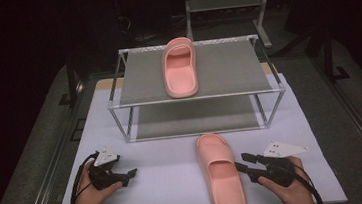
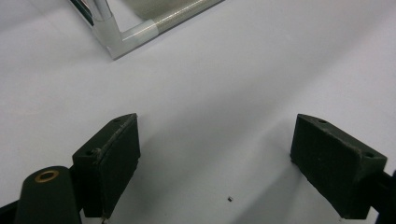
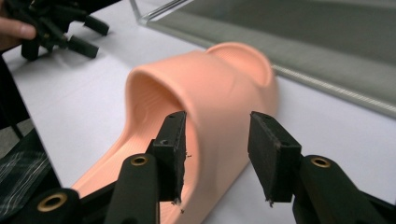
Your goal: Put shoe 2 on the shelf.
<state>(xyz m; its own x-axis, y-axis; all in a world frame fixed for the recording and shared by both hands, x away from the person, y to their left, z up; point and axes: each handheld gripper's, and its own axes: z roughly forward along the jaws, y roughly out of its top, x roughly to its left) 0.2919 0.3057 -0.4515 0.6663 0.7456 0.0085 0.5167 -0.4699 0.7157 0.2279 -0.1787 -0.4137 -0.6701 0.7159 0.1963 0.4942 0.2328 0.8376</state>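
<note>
On the white table top point(image 1: 165, 164) a pink slipper point(image 1: 221, 176) lies toe away from the person, near the front edge and a little right of centre, while its mate point(image 1: 180, 68) already sits on the top shelf of the metal rack point(image 1: 134, 104) at the far side, left of the shelf's middle. The work in hand looks like the reach for the second slipper so that it can join the first. The right gripper point(image 1: 241, 162) comes in from the right at the slipper's side wall; in the right gripper view its jaws stand partly apart with the strap and outer edge of the slipper point(image 3: 205, 107) just ahead of them, one pad over the sole's rim, and neither pad seems pressed on the foam, so nothing is held yet. The left gripper point(image 1: 129, 174) rests low on the table at the near left, well apart from the slipper, its jaws wide with only bare table between them; the rack's near corner post point(image 2: 116, 39) shows just beyond. The next move, as I judge it, calls for easing the right jaws on so they straddle the strap or side wall, then closing firmly, since soft foam may flex and slip, before lifting it to the bare part of the shelf to the right of the first slipper.
</note>
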